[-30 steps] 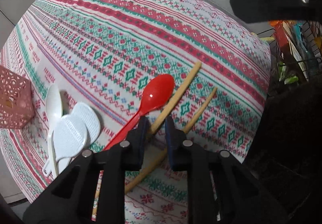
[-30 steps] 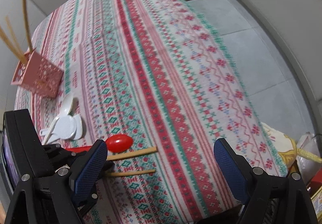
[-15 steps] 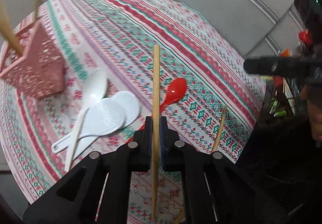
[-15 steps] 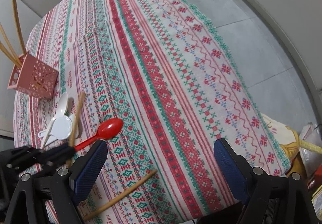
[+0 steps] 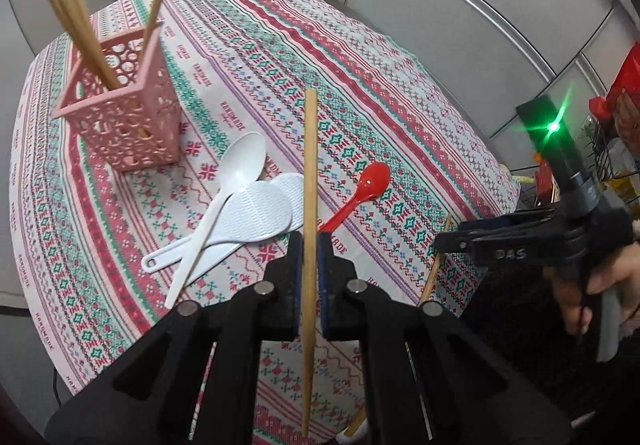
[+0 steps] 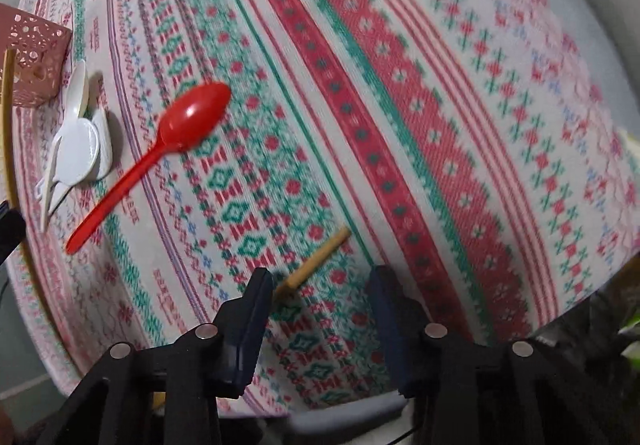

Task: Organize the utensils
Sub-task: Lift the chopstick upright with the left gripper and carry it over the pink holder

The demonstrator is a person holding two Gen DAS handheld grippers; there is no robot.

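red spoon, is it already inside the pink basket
No, the red spoon lies flat on the tablecloth, apart from the pink basket.

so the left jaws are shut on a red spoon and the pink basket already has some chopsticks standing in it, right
Not quite. The left gripper is shut on a wooden chopstick, not the red spoon, which lies on the tablecloth. The left wrist view shows this. The pink basket does already hold chopsticks.
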